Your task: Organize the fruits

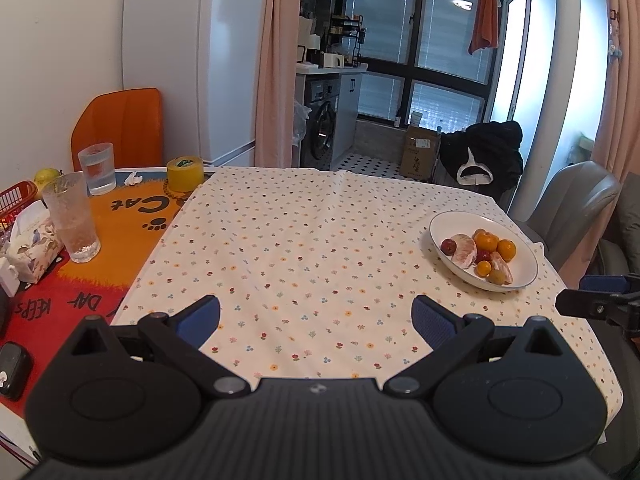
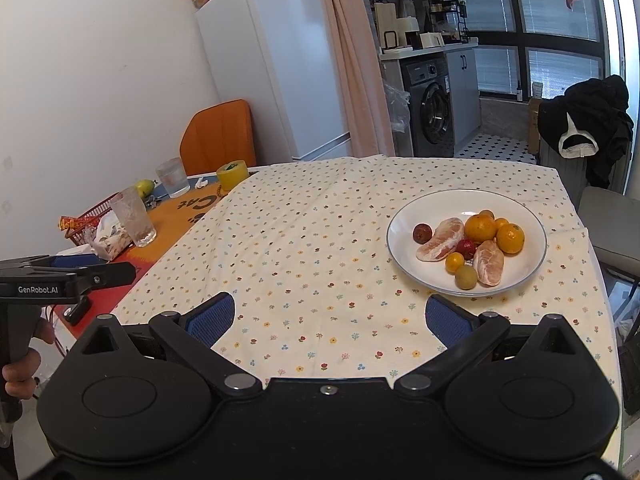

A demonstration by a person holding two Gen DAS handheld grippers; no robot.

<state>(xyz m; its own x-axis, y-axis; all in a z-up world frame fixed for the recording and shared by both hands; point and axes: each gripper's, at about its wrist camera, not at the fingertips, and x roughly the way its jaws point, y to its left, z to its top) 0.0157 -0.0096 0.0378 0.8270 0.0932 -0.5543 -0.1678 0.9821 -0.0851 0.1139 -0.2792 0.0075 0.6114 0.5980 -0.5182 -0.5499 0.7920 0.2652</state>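
White "GenRobot.AI" lettering marks the left tongs (image 2: 80,276); both tongs (image 2: 330,320) gape empty.

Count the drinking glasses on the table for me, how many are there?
2. One glass stands nearer, on the orange mat beside the tissue pack. The other glass stands farther back, near the yellow tape roll. None seems hidden.
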